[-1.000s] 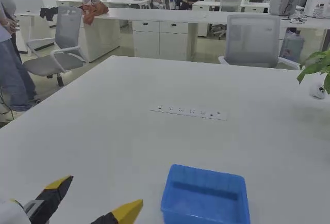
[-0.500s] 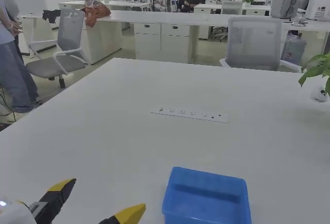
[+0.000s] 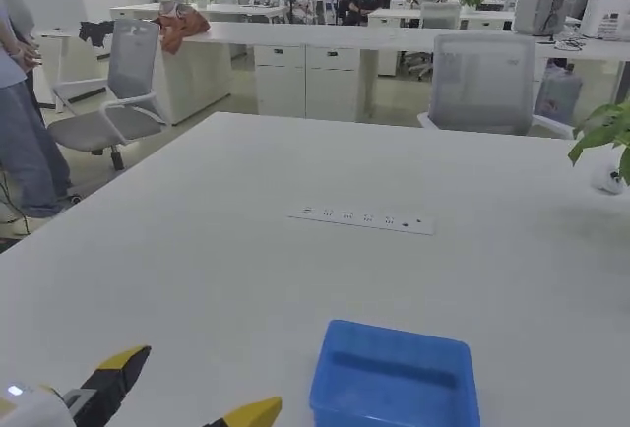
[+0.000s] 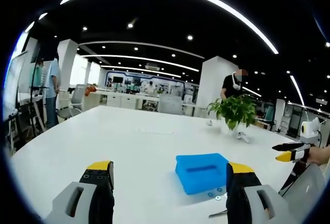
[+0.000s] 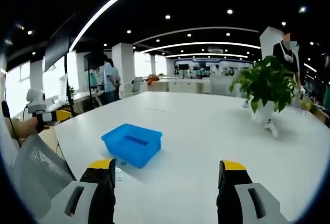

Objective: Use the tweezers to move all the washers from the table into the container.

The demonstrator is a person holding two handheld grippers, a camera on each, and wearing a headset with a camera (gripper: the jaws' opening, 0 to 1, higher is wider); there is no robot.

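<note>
While left gripper (image 4: 170, 168) and right gripper (image 5: 166, 164) gape wide, empty, work not begun: washers (image 4: 216, 195) lie on table (image 4: 129, 146) beside blue container (image 4: 201, 170), tweezers (image 4: 217, 214) unlifted nearby; every washer left to move.

the container (image 3: 394, 373) sits on the surface (image 3: 197, 250) at 6 o'clock. the socket strip (image 3: 360, 217) lies behind it, at 12. the plant (image 3: 602, 130) stands at 2. in the left gripper view the washers (image 4: 214, 194) lie just beside the container, at its 5.
</note>
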